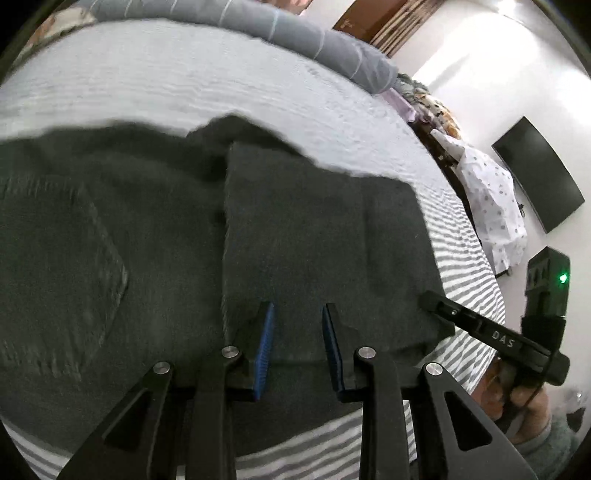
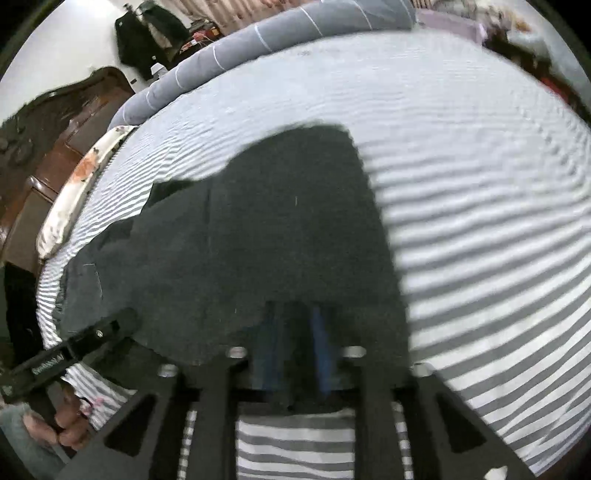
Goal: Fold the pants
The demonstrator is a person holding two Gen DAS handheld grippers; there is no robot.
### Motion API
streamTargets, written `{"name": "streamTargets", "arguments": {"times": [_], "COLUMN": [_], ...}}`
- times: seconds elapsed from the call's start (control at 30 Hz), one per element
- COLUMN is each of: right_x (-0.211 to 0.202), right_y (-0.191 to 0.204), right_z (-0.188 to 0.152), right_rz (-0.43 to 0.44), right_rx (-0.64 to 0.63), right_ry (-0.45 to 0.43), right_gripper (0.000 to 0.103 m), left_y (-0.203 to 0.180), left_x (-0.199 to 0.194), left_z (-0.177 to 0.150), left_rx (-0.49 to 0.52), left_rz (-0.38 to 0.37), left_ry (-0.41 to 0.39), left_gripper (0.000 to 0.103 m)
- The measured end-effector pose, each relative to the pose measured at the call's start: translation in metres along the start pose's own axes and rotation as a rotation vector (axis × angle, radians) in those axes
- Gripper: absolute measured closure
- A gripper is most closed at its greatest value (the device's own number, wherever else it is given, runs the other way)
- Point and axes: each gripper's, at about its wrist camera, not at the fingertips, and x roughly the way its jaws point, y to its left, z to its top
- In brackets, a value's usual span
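**A:** What is seen nearest in the left wrist view?

**B:** The left gripper (image 1: 299,306) is seen with its blue pads (image 1: 266,343) held apart. Nothing is caught between them, and dark cloth is seen through the gap.

**A:** And the other tool?

**B:** The right gripper (image 2: 295,310) is blurred in its own view. Its pads are seen fairly close together, with the near edge of the pants (image 2: 277,221) lying at their tips. Whether the cloth is pinched cannot be told. From the left wrist view its tip is seen at the right-hand near corner of the garment, and the right hand (image 1: 528,406) is seen wrapped around its handle.

**A:** Where are the pants laid?

**B:** They are spread flat on the striped sheet (image 2: 480,258) of a bed, close to its near edge. One part is folded over another, so that a straight fold edge is shown near the middle. A stitched back pocket (image 1: 74,258) is seen to the left.

**A:** What is found beyond?

**B:** A grey rolled blanket (image 1: 295,33) is laid along the far side of the bed. A dark screen (image 1: 539,177) is mounted on the white wall at the right.
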Motion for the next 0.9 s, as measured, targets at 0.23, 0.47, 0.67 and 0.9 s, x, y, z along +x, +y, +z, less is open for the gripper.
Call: {"name": "streamTargets", "arguments": {"times": [0.23, 0.47, 0.67, 0.9], "right_x": [0.004, 0.059, 0.072, 0.03], "right_y": [0.017, 0.022, 0.02, 0.021], "right_z": [0.065, 0.102, 0.101, 0.081], "right_rz": [-0.057, -0.116, -0.132, -0.089], "right_rx": [-0.099, -0.124, -0.127, -0.132], "right_ry": [-0.081, -0.003, 0.036, 0.026], "right_gripper": [0.061, 0.064, 0.064, 0.06], "left_y": [-0.013, 0.011, 0.02, -0.002], "left_x": [0.022, 0.054, 0.064, 0.034], "left_z": [0.052, 0.078, 0.072, 0.048], "left_rx": [0.074, 0.028, 0.052, 0.151], "left_rz": [0.069, 0.172, 0.17, 0.171], "left_ry": [-0.065, -0.044, -0.035, -0.036], "left_gripper": [0.062, 0.062, 0.063, 0.062]}}
